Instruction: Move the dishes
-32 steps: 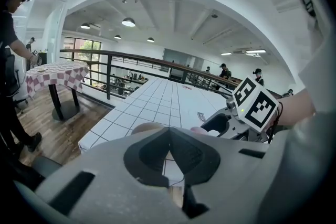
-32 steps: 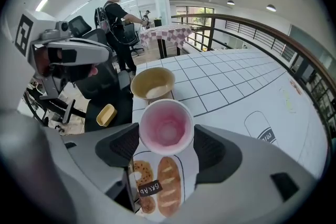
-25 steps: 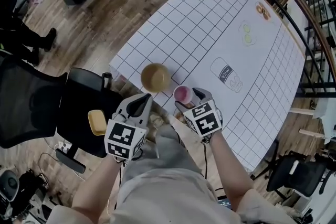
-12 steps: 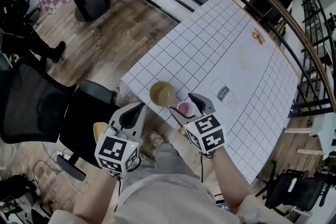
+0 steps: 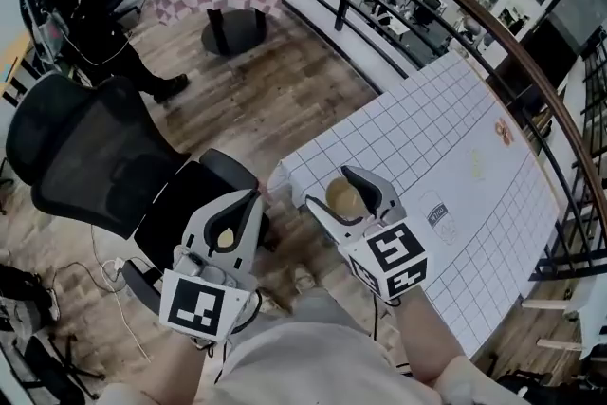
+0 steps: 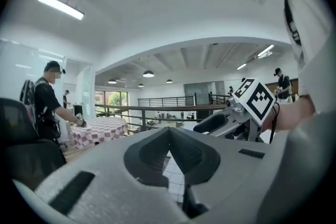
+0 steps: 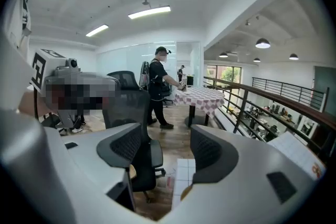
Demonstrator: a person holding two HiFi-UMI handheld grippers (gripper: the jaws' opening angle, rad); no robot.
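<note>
- Lifts right gripper (image 5: 326, 185) clear of table (image 5: 474, 194), jaws wide, nothing held; bowl (image 5: 343, 201) sits untouched beneath.
- Holds left gripper (image 5: 245, 200) tips together, empty.
- Means no dish moved yet.

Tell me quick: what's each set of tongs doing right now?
Left tongs: closed, tips together, holding nothing.
Right tongs: open, holding nothing.

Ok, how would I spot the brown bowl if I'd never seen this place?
Find the big white table with black grid lines. At its near corner, beside the black office chair, the bowl shows through the gap of the open right tongs. It's the only round tan dish there; the other shapes on that table are flat printed pictures.
</note>
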